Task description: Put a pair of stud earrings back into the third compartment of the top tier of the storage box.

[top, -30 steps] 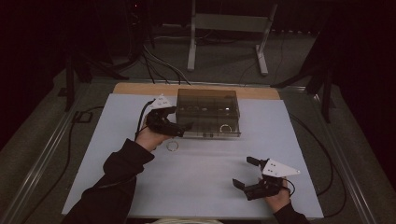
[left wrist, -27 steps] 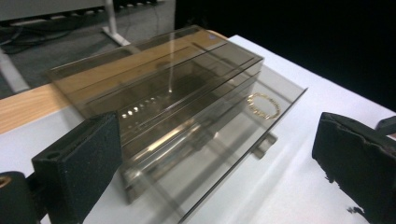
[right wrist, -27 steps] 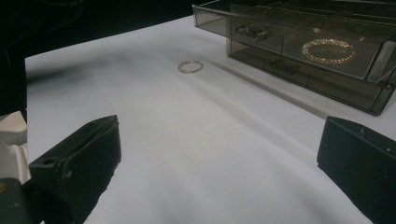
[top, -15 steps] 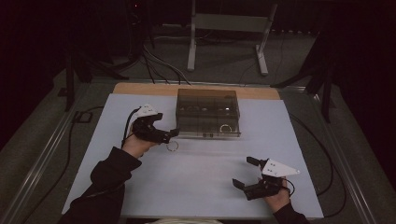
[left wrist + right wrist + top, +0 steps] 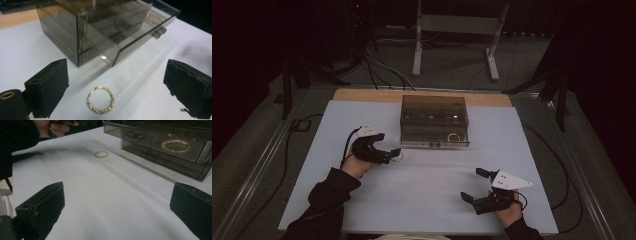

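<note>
Lying flat on the white table sheet (image 5: 422, 200), just off the front left corner of the smoked clear-plastic drawer box (image 5: 82, 32), a small twisted gold ring (image 5: 101, 99), framed between the wide-apart jaws of the left gripper (image 5: 117, 87) and touched by neither. Resting low at the near right of the table, well apart from the box, the right gripper (image 5: 474, 186), jaws likewise spread with nothing between them. Showing in the box's pulled-out lower drawer, a larger gold bracelet (image 5: 175, 146).
</note>
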